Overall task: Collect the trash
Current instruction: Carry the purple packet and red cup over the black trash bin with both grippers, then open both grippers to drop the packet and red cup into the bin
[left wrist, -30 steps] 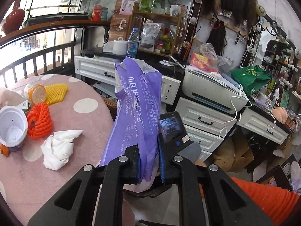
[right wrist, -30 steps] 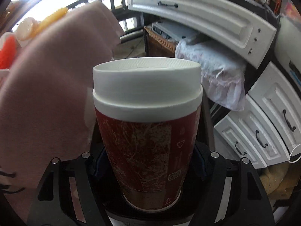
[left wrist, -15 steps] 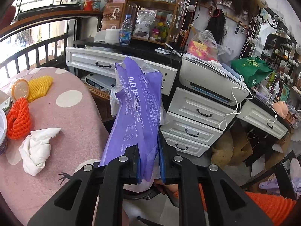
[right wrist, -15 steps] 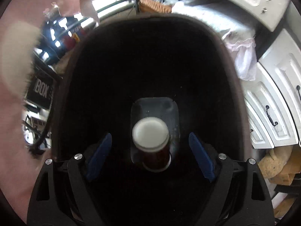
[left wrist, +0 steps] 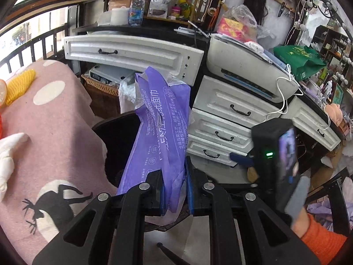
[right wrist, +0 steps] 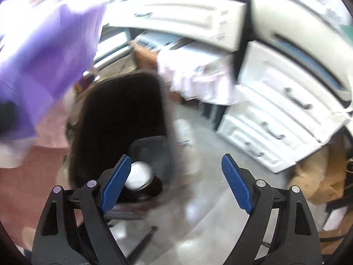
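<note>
My left gripper (left wrist: 174,176) is shut on a crumpled purple plastic wrapper (left wrist: 161,119), which stands up from the jaws above the dark mouth of a black bin (left wrist: 114,137). In the blurred right wrist view my right gripper (right wrist: 175,161) is open, its blue pads (right wrist: 114,183) wide apart with nothing between them. The red cup with the white lid (right wrist: 139,175) lies at the bottom of the black bin (right wrist: 119,121), below and left of these jaws. The purple wrapper (right wrist: 44,55) shows at the upper left there.
A table under a pink spotted cloth (left wrist: 55,132) borders the bin on the left, with a white tissue (left wrist: 6,161) and a yellow foam net (left wrist: 19,84) on it. White drawers (left wrist: 220,114) and a printer (left wrist: 247,66) stand behind. An orange sleeve (left wrist: 320,240) is at lower right.
The right gripper let go of the red cup, which fell into the black bin, then drew back and rightward. The left gripper carried the wrapper off the table side and down over the bin.
</note>
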